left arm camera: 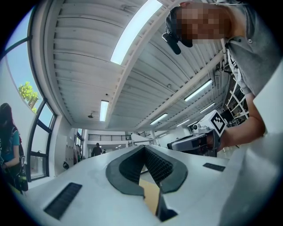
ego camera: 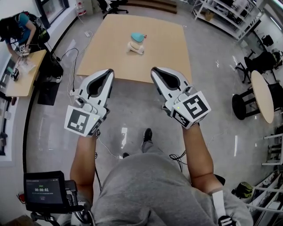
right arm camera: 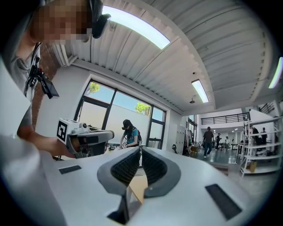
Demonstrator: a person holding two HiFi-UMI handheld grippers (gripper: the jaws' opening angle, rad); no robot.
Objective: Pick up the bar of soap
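On the tan table (ego camera: pixel 168 48), far ahead of both grippers, lie a teal oval object (ego camera: pixel 138 37) and a cream-white object (ego camera: pixel 135 47) just in front of it; which one is the soap I cannot tell. My left gripper (ego camera: pixel 107 71) and right gripper (ego camera: pixel 154 70) are held side by side in the air, short of the table's near edge, pointing toward it. Both are shut with nothing between the jaws. In the left gripper view the left gripper (left arm camera: pixel 143 148) has its jaws meeting at the tip, and in the right gripper view the right gripper (right arm camera: pixel 140 150) does too. Both cameras tilt up at the ceiling.
A person (ego camera: pixel 20 26) works at a small wooden desk (ego camera: pixel 22 75) at the far left. A round table (ego camera: pixel 261 95) with dark stools stands at the right, and shelving (ego camera: pixel 230 13) stands behind it. Cables (ego camera: pixel 70 57) run over the grey floor. A screen device (ego camera: pixel 44 190) sits at lower left.
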